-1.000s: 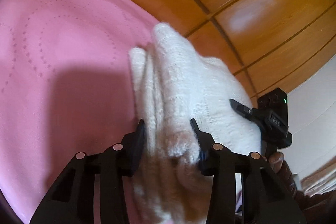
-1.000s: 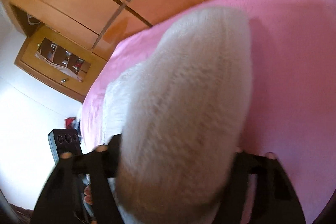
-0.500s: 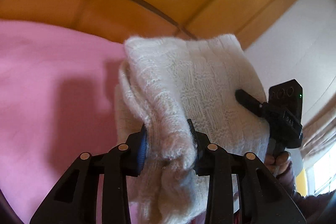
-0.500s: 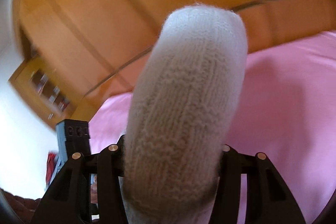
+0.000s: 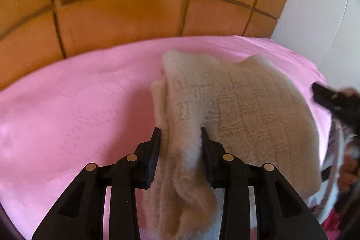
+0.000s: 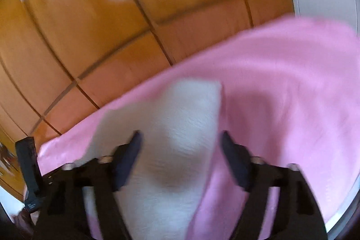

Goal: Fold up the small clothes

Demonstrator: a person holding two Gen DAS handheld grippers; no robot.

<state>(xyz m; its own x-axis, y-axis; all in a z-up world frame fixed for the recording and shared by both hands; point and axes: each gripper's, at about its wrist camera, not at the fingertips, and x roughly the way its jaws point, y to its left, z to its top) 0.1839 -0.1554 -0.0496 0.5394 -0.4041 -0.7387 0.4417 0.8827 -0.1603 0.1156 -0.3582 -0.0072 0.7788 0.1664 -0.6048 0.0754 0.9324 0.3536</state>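
Since a second ago the knit (image 5: 236, 105) is coming down: it was hanging up in front of the wood panels (image 5: 123, 15), and now it is spreading over the pink sheet (image 5: 67, 116), its far edge toward 12 o'clock. The view has swung too, so the panels are running level across the top instead of slanting. My left tongs (image 5: 180, 134) are clamped on a bunched fold at 6 o'clock, jaws having just eased a touch wider, wool packed between them. My right tongs (image 6: 180, 138) have just been opening; the knit (image 6: 175, 138) is lying between the jaws, a strip of sheet (image 6: 292, 93) showing inside the right one, though blur is hiding the left contact. From the left, they are showing at 3 o'clock. White wall (image 5: 315, 3) at 2 o'clock.
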